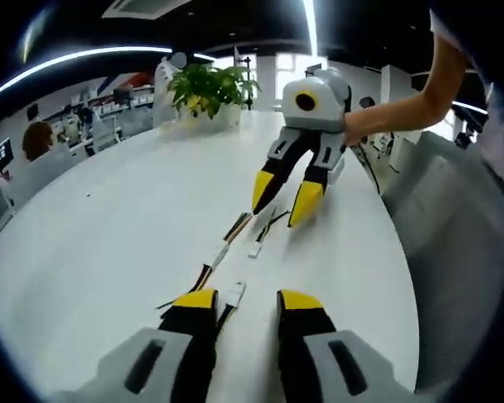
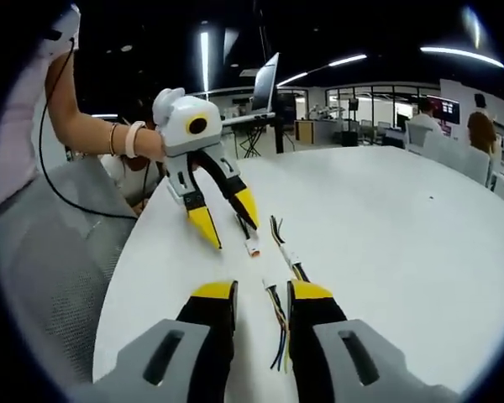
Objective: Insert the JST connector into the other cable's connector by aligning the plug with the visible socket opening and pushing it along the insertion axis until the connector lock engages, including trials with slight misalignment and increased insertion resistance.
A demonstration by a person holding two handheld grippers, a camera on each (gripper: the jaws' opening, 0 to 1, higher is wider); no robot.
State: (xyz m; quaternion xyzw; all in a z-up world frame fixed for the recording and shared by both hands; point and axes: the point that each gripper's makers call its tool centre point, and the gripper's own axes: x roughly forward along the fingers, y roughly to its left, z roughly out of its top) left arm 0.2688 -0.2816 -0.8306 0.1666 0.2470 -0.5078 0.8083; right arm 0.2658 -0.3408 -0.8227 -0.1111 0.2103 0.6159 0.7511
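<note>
Two short wire cables lie on the white table (image 1: 101, 227). One cable has a white JST connector (image 1: 218, 254) with brown and red wires; the other cable's white connector (image 1: 256, 248) lies just to its right. A third white plug end (image 1: 233, 294) lies between the jaws of my left gripper (image 1: 248, 300), which is open and low over the table. My right gripper (image 1: 284, 197) hovers open just past the cables, its yellow tips pointing down. In the right gripper view, my right gripper (image 2: 262, 291) straddles loose coloured wires (image 2: 277, 332), and the left gripper (image 2: 227, 220) stands open beside a white connector (image 2: 252, 246).
A potted plant (image 1: 210, 88) stands at the table's far end. A grey mesh chair (image 1: 462, 235) sits along the table edge, seen as the chair (image 2: 50, 243) in the right gripper view. A person's forearm (image 1: 395, 113) holds the right gripper. An open laptop (image 2: 265, 84) stands behind.
</note>
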